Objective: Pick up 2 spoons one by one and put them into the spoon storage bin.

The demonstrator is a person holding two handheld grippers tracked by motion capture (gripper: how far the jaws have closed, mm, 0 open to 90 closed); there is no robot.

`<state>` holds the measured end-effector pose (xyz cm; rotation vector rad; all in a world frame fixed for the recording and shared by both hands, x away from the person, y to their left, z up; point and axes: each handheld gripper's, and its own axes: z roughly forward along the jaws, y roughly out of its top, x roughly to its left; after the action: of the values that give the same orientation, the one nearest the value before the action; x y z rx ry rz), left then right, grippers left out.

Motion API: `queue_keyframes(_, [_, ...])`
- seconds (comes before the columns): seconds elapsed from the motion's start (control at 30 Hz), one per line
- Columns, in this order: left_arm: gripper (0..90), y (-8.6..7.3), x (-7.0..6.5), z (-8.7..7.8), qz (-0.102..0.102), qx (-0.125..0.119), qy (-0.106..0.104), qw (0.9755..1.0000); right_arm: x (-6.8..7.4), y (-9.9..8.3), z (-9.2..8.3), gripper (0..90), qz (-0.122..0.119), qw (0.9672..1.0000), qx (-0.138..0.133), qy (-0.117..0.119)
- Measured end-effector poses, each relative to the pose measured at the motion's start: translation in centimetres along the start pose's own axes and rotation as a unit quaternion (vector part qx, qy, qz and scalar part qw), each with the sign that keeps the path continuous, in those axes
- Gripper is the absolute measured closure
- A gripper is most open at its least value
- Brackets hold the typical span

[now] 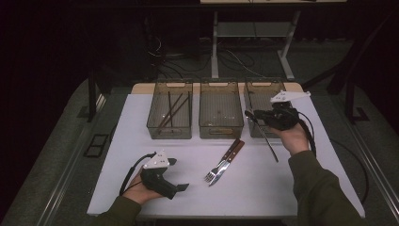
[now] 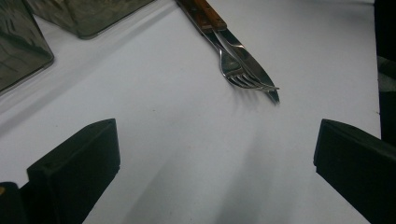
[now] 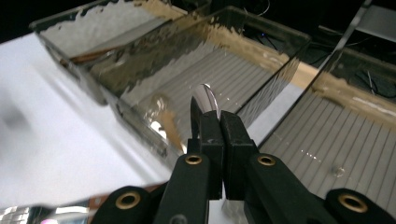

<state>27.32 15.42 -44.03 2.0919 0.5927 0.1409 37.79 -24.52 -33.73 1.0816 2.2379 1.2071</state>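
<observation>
My right gripper [image 1: 248, 114] hangs in the air in front of the right bin [image 1: 258, 89], shut on a thin metal utensil [image 1: 268, 141] whose long handle slants down toward the table. In the right gripper view the jaws [image 3: 219, 114] meet on it, and its shiny rounded end [image 3: 205, 98], like a spoon bowl, sticks out above them. My left gripper [image 1: 178, 174] rests low at the near left of the white table [image 1: 141, 141], open, with nothing between its jaws [image 2: 215, 154]. A fork [image 1: 214, 173] and a wooden-handled knife [image 1: 230, 155] lie together mid-table, the fork [image 2: 231, 70] against the knife [image 2: 252, 63].
Three clear plastic bins stand in a row at the back of the table: the left bin [image 1: 169, 136] holds dark sticks [image 1: 171, 110], and the middle bin [image 1: 221, 129] stands beside it. Table legs and cables lie on the floor beyond.
</observation>
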Motion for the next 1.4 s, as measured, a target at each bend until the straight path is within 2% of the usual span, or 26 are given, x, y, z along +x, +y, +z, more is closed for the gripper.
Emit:
queue_keyframes(0.2, [0.0, 0.0, 0.1, 0.0, -0.001, -0.001, 0.0, 1.0, -0.6, 2.5, 1.3, 88.6, 0.003, 1.0, -0.004, -0.009])
queue_keyframes(0.67, [0.0, 0.1, 0.0, 0.0, -0.003, -0.005, -0.004, 1.0, -1.3, 7.1, 5.9, 88.6, 0.006, 0.9997, 0.001, -0.024])
queue_keyframes(1.03, [0.0, 0.2, 0.1, -0.3, 0.006, -0.01, -0.009, 0.9999, -1.4, 9.2, 10.4, 88.6, 0.009, 0.999, 0.01, -0.042])
queue_keyframes(1.17, [0.0, 0.2, 0.0, -0.3, 0.005, -0.013, -0.011, 0.9998, -1.2, 9.4, 11.9, 88.6, -0.001, 0.9983, 0.022, -0.055])
queue_keyframes(1.3, [0.0, 0.3, 0.0, -0.3, 0.004, -0.014, -0.01, 0.9998, -1.3, 9.4, 12.8, 88.6, -0.004, 0.9974, 0.024, -0.067])
queue_keyframes(1.4, [0.0, 0.3, 0.0, -0.2, 0.006, -0.013, -0.011, 0.9998, -1.6, 9.3, 13.1, 88.5, 0.003, 0.9971, 0.021, -0.072])
